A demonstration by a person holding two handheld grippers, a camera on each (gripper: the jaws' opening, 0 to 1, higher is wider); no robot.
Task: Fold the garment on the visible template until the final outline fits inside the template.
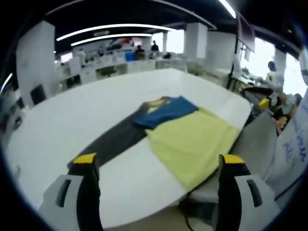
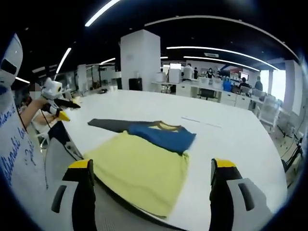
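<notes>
The left hand-held gripper (image 1: 156,166) stands wide, holding nothing, its yellow-tipped jaws rising from the bottom of the left gripper view. The right hand-held gripper (image 2: 151,169) is likewise wide and empty at the bottom of the right gripper view. Both hang above the near edge of the white surface (image 1: 72,120), apart from the cloth. The garment (image 1: 190,139), yellow in the body with a blue upper part and a grey sleeve (image 1: 113,139), lies flat ahead of both. In the left gripper view its sleeve runs toward the lower left, so the long axis slants across the frame. The yellow hem lies nearest the right hand-held gripper. The template's outline is hard to make out, perhaps hidden under the cloth.
</notes>
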